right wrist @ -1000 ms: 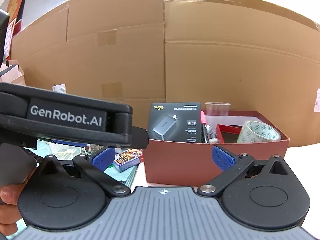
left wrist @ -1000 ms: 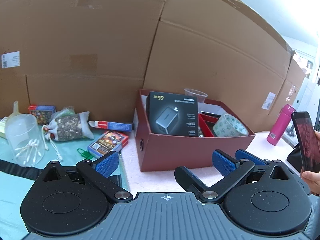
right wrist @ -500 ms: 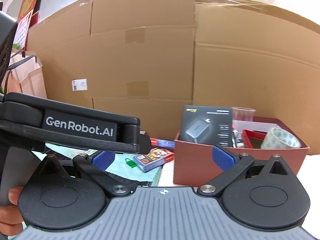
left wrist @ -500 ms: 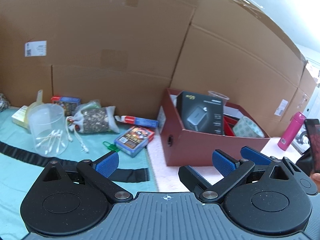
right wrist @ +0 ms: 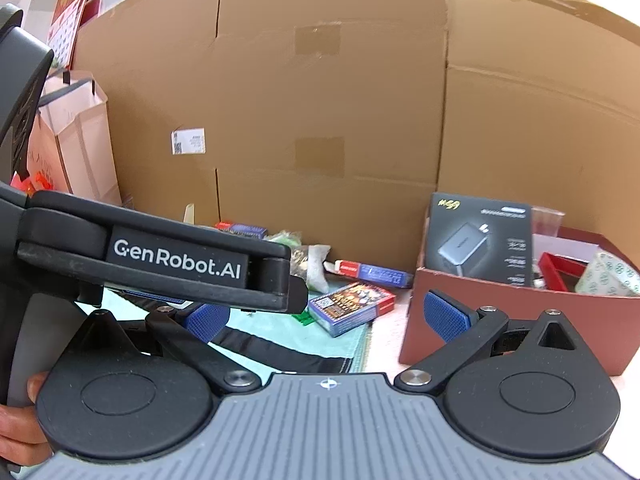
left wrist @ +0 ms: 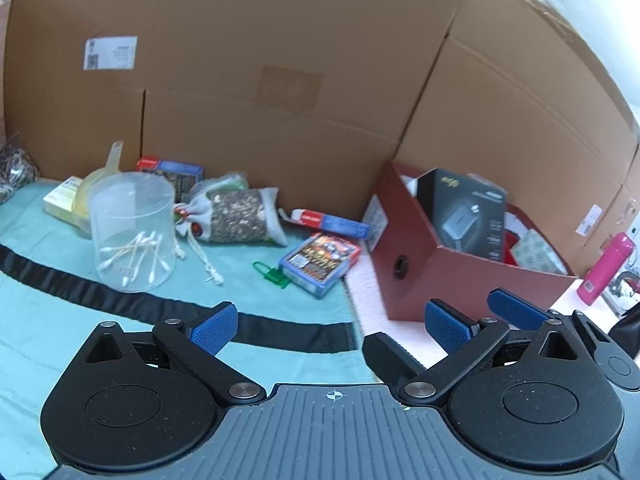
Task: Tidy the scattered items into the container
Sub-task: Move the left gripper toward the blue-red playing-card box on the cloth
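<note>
Hovering with jaws wide and empty, the left gripper and right gripper face open teal cloth; card box lies ahead, red container's near edge front-right.

light: bright, even, from upper right | shadows: soft | blur: slight motion | edges: fisheye-bent
</note>
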`<action>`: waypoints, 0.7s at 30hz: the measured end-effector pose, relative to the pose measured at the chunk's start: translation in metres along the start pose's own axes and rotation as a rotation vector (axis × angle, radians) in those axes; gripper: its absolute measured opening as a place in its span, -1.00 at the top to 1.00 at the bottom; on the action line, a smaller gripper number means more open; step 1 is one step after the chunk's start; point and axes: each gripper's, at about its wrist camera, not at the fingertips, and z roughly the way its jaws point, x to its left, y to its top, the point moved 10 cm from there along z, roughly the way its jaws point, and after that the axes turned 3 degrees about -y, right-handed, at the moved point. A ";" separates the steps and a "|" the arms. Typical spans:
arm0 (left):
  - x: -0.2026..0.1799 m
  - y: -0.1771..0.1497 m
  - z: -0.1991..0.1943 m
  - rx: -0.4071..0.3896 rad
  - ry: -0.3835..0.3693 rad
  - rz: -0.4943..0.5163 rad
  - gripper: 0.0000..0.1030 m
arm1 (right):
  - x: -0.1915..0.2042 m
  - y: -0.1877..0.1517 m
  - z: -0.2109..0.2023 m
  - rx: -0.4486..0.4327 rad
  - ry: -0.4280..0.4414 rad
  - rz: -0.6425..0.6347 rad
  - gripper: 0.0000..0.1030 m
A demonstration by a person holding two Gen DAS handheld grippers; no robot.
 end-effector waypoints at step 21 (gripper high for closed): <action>0.038 0.023 0.069 0.088 -0.078 0.212 -0.67 | 0.012 -0.029 0.093 0.147 -0.011 0.052 -0.90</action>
